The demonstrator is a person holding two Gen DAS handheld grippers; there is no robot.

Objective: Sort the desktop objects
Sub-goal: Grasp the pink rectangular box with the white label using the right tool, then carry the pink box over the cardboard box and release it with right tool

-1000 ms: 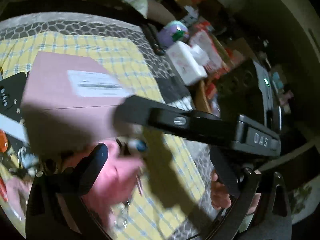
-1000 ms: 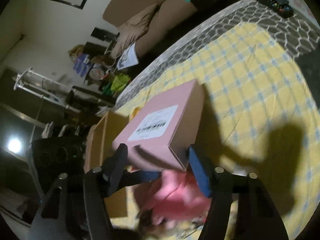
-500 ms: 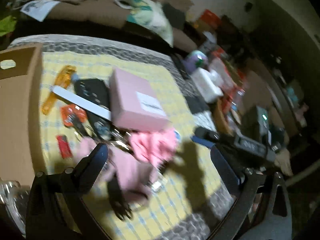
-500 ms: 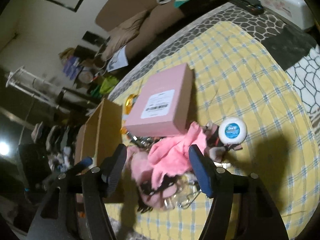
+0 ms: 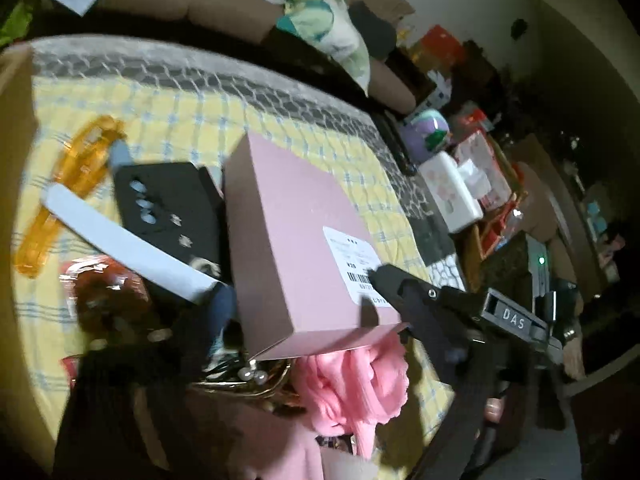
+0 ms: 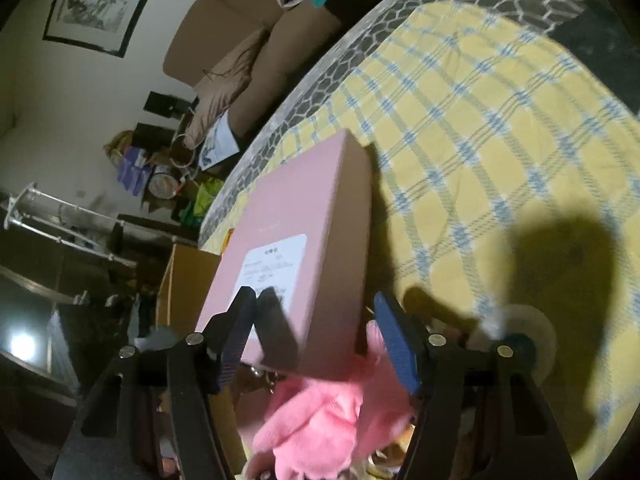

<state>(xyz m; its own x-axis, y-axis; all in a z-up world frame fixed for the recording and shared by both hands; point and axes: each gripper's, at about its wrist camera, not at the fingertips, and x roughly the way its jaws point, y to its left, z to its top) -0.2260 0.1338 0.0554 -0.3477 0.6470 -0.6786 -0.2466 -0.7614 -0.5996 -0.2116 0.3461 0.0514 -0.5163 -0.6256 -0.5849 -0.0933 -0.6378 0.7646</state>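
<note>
Yellow checked cloth [image 6: 500,128]; pink box [image 6: 304,240] between closing right hand-held gripper [image 6: 316,332] jaws.

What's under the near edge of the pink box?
The pink box overhangs a pink cloth and pearl-and-metal trinkets; anything further underneath is covered by the box.

A brown sofa [image 6: 224,36] stood beyond the table's far edge, a framed picture [image 6: 100,0] hanging on the wall above it. A white tissue box [image 5: 450,192] and a purple round container [image 5: 428,134] sat among clutter at right.
</note>
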